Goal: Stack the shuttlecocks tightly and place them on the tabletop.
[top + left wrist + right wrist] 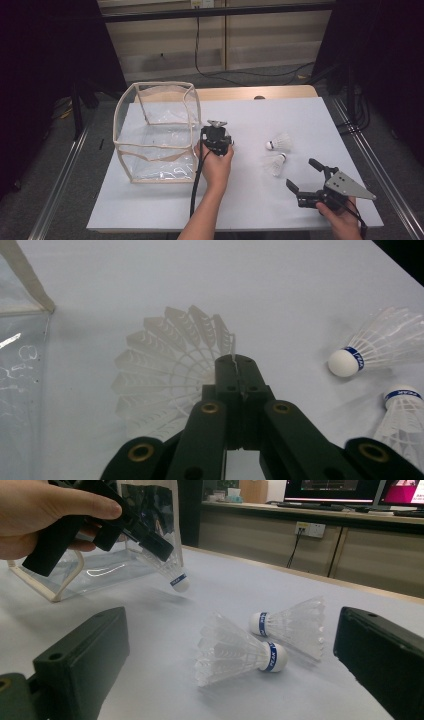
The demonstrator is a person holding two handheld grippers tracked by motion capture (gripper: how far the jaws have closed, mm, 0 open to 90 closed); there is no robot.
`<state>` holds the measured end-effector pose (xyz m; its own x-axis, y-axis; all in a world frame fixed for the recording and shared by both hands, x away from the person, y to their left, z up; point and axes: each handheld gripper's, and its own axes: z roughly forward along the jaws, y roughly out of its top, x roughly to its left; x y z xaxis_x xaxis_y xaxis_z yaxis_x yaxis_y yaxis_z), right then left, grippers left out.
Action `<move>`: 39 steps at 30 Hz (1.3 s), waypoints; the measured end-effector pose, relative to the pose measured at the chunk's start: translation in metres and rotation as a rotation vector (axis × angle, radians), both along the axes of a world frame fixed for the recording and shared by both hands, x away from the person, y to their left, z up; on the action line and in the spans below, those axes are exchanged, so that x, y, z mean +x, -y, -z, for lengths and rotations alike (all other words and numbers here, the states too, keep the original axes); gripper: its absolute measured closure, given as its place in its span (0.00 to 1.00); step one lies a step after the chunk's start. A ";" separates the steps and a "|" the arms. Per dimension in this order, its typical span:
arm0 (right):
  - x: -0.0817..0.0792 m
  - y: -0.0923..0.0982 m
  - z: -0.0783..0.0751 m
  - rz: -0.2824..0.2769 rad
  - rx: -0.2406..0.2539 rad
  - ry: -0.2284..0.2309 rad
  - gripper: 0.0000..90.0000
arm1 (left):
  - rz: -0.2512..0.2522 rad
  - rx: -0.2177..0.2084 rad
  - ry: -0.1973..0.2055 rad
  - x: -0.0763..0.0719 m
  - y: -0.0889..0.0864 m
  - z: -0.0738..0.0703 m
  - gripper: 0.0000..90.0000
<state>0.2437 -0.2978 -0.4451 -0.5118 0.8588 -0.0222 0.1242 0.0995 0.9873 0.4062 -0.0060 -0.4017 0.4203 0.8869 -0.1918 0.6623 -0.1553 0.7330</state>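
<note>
Translucent feathery shuttlecock [165, 375], glossy clear-plastic box [155, 135], matt white table [280, 200].

Dim surrounds, even overhead light, sharp.

Clear box [155, 135]: on bench [310, 115], left side.
Held shuttlecock [170, 572]: just right of box, apparently above the bench.
2 shuttlecocks [276, 154]: lying farther right, side by side.

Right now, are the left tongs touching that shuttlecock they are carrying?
Touching. In the left gripper view the left tongs are shut on a feather edge of the shuttlecock; the right gripper view shows it hanging from them above the table.
</note>
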 end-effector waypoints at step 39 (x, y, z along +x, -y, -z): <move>0.000 -0.001 0.000 -0.005 -0.001 0.001 0.01 | -0.016 0.030 0.055 0.004 0.002 0.003 0.96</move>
